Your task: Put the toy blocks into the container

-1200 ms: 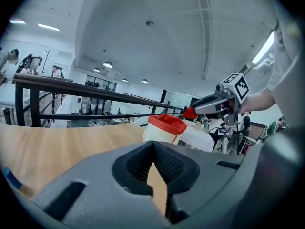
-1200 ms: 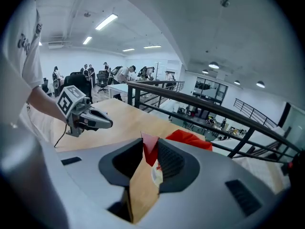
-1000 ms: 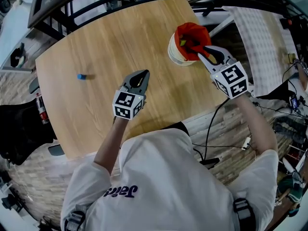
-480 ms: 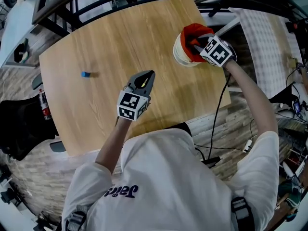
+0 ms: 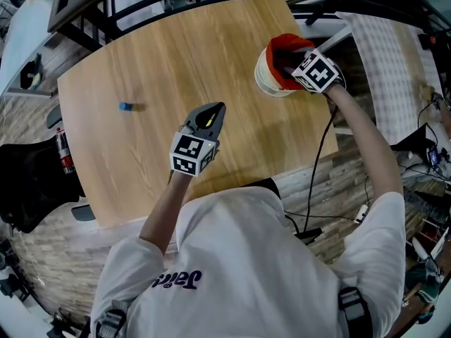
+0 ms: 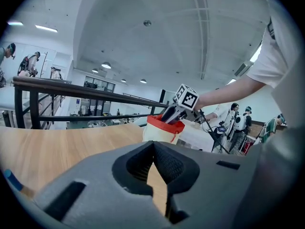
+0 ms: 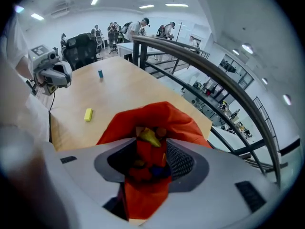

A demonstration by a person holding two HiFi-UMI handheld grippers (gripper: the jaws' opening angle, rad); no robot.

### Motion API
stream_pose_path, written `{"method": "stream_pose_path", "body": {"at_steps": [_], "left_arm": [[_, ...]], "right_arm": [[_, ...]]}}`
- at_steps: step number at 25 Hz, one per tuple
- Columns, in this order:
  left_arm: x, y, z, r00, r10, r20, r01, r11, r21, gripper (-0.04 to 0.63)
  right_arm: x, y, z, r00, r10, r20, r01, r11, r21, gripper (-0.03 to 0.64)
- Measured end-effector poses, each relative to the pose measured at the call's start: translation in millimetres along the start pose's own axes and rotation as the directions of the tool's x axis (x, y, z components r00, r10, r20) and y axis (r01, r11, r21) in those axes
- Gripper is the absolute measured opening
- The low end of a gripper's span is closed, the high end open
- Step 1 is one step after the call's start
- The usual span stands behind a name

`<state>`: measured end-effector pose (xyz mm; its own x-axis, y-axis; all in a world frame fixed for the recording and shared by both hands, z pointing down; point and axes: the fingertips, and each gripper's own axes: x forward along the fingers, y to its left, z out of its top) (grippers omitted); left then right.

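Head view, nearest first: the left gripper hovers over mid-table, tips together on nothing, with a yellow block on the wood just beside it. Farther right, the right gripper dips into the container, a white tub with red lining near the right edge of the table. Its jaws have just been opening and stand wide, gripping nothing, with the blocks piled below. Far left a blue block lies alone amid bare wood. A railing runs past the far edge.
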<state>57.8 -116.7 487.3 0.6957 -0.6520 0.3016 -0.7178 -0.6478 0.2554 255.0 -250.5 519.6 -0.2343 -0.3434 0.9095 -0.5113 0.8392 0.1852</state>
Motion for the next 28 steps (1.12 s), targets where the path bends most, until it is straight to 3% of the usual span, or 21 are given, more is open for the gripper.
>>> {"method": "stream_pose_path", "body": {"at_steps": [6,13,21,28], "left_arm": [[-14.8,13.8,-2.2,0.999,0.037,0.009,-0.037,0.999,-0.019,0.006],[-45.0,30.2,-8.0,0.995,0.101,0.018,-0.101,0.994,-0.041,0.006],[-86.2,37.4,-26.0,0.983,0.180,0.014,-0.179,0.981,-0.068,0.006],[-118.1,40.5,-51.6,0.967,0.255,-0.003,-0.253,0.961,-0.111,0.006]], "right_arm": [[-52.0,28.1,37.9,0.978,-0.039,0.204,0.031,0.999,0.041,0.183],[-74.7,121.2,71.3,0.931,0.084,0.356,-0.104,0.994,0.038,0.183],[-15.4,233.4,79.6,0.898,0.276,0.342,-0.290,0.957,-0.010,0.183],[69.3,293.2,72.6,0.915,0.326,0.239,-0.329,0.944,-0.031,0.183]]}}
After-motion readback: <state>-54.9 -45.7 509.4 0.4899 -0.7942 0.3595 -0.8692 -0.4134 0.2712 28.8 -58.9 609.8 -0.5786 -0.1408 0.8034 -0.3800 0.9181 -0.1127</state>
